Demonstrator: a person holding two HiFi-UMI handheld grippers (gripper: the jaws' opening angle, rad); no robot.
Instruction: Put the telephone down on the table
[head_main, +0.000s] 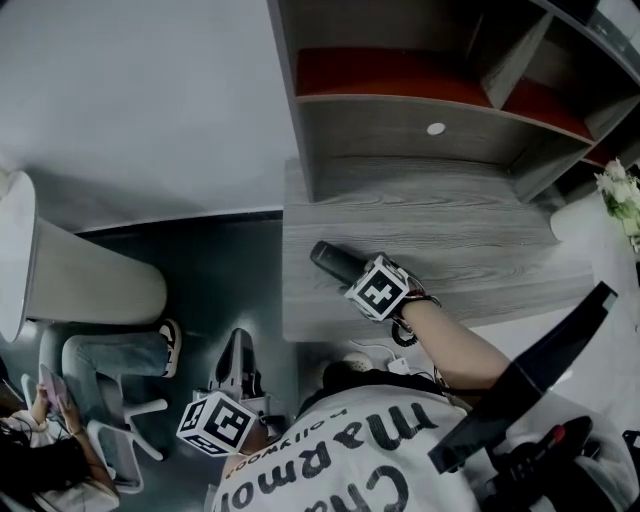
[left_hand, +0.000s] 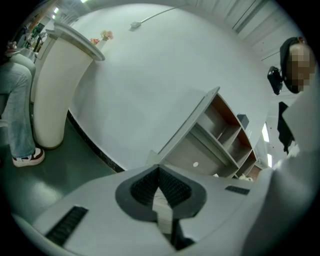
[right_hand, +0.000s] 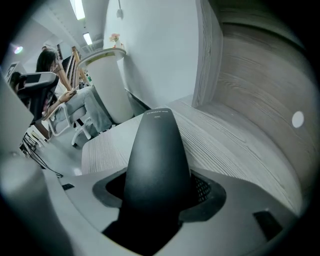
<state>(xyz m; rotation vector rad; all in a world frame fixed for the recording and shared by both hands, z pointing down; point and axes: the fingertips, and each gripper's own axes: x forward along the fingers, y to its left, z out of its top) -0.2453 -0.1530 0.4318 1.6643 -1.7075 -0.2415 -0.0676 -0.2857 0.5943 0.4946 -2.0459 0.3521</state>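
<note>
Holding telephone (right_hand: 155, 145) pinched in right gripper (right_hand: 157, 186), tip toward 10 o'clock, low over table (head_main: 480, 240) corner. Lower flat before spreading jaws, away from edge. Left gripper (left_hand: 160, 189) pressed together, empty.

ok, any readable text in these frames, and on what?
"Cha" and "marmo": big letters, cut off, on the person's white shirt.
"pollywoo" or similar: smaller line on the same shirt, uncertain.
Small print near the tip of the telephone: too small to read.
Marker cubes: black-and-white patterns only, no words.
</note>
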